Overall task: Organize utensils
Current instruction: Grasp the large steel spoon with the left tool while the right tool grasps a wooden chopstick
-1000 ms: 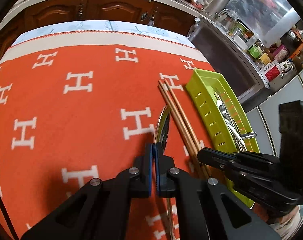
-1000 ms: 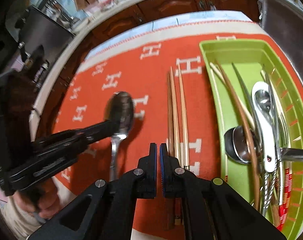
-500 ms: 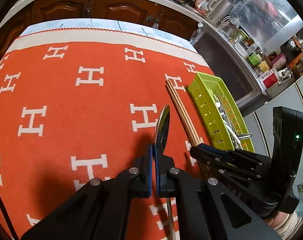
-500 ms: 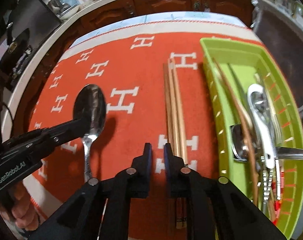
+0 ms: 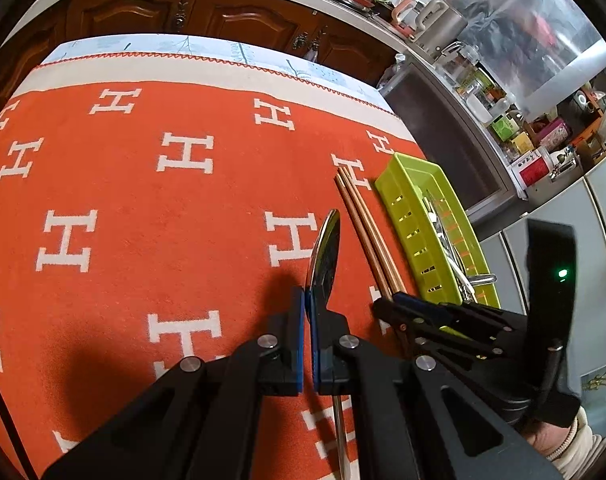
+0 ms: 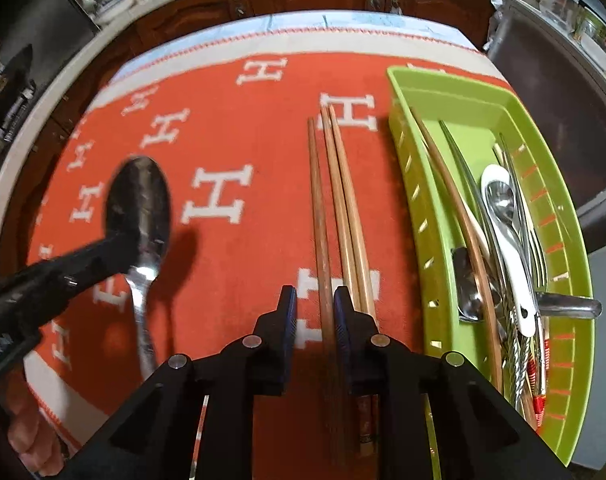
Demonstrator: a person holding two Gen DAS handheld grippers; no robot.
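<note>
Counter [image 6: 103,92] covered by orange cloth [image 6: 263,152] with white H pattern, cream band and pale blue strip along far edge. Three wooden chopsticks [image 6: 335,208] lie side by side on cloth, running near to far, right of centre. Just right of them, apart, long green slotted tray [image 6: 435,216] sits on cloth at right edge, also near to far, holding mixed cutlery. Left part of cloth bare apart from shadows.
</note>
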